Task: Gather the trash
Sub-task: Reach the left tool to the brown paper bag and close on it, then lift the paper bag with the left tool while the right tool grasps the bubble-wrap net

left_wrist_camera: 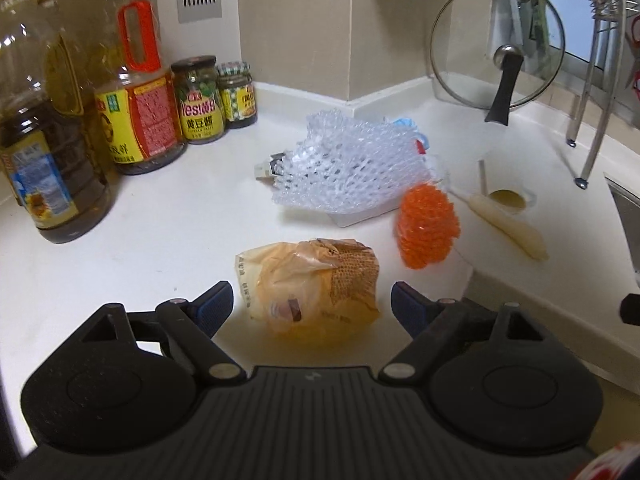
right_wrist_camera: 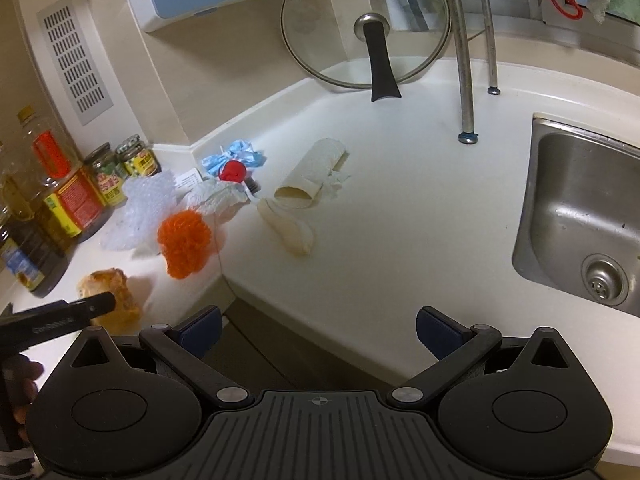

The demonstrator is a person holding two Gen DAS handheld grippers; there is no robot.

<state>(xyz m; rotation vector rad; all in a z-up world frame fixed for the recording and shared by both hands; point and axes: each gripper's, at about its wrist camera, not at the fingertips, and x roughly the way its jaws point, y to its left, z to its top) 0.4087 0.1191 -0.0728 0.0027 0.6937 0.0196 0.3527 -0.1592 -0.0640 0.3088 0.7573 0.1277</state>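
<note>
Crumpled orange plastic wrapper (left_wrist_camera: 312,284) on counter (left_wrist_camera: 160,232), translucent, honeycomb-printed.

Legible text was scarce. The taller sauce jar (left_wrist_camera: 197,101), standing on the desk (left_wrist_camera: 160,216) beside the oil bottles, carried a green label reading "Yes!" in large letters, with three yellow Chinese characters beneath, likely 黄豆酱. The smaller jar (left_wrist_camera: 237,95) next to it showed Chinese print too blurred to make out. The big oil bottle (left_wrist_camera: 138,92) had a yellow label and a red panel of fine print, unreadable. The orange snack wrapper (left_wrist_camera: 312,284) bore small print, also illegible.
</note>
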